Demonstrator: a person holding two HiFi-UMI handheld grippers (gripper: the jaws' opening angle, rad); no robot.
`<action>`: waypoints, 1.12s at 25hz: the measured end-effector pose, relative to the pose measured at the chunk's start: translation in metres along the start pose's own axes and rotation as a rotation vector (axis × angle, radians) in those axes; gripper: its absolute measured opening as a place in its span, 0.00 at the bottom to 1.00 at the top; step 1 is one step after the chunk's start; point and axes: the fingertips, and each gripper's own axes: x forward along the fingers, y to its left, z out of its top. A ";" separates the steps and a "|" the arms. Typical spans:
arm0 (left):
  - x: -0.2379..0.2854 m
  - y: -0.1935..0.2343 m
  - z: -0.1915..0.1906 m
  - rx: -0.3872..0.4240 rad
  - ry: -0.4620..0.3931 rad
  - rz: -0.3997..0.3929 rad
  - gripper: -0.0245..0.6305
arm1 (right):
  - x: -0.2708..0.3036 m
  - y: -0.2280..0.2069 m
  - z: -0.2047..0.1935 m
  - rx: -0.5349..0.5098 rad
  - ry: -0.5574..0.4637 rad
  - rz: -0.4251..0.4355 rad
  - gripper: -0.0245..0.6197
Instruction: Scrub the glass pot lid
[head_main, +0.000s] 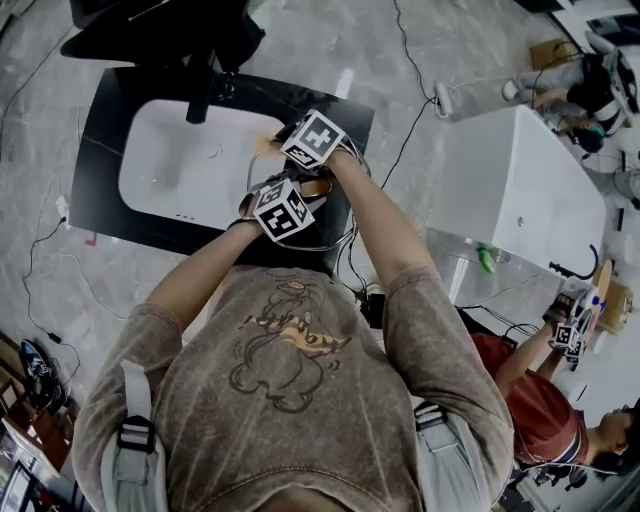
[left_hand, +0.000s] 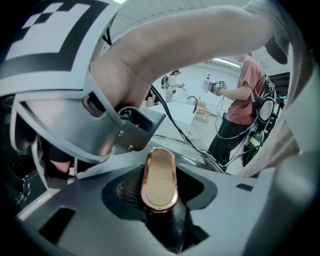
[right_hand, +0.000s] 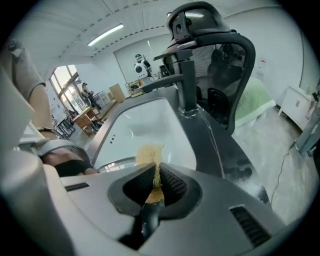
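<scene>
In the left gripper view, my left gripper (left_hand: 159, 196) is shut on the glass pot lid's handle (left_hand: 160, 176), a black stem with a copper-rimmed oval top. The lid's glass rim (left_hand: 195, 155) curves behind it. My right gripper (right_hand: 154, 181) is shut on a yellowish scrub pad (right_hand: 149, 156), pinched thin between its ribbed pads. The lid's edge (right_hand: 116, 163) lies just left of it, above the white sink (right_hand: 142, 122). In the head view both grippers meet over the sink's right end, the left gripper (head_main: 283, 211) nearer me and the right gripper (head_main: 316, 139) beyond it.
A black faucet (head_main: 199, 96) stands at the back of the black counter (head_main: 105, 120). A dark office chair (right_hand: 215, 65) is behind it. A white cabinet (head_main: 520, 185) stands to the right, cables run across the floor, and another person in a red shirt (head_main: 535, 405) works nearby.
</scene>
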 end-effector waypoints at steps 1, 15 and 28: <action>0.000 -0.001 0.000 0.000 -0.001 0.001 0.31 | 0.002 0.004 0.001 -0.008 -0.003 0.022 0.10; -0.001 -0.004 0.003 0.012 -0.011 0.022 0.31 | 0.013 0.065 0.003 -0.070 0.083 0.314 0.10; -0.001 -0.004 0.002 0.014 -0.017 0.036 0.32 | 0.010 0.060 0.006 -0.045 0.034 0.273 0.10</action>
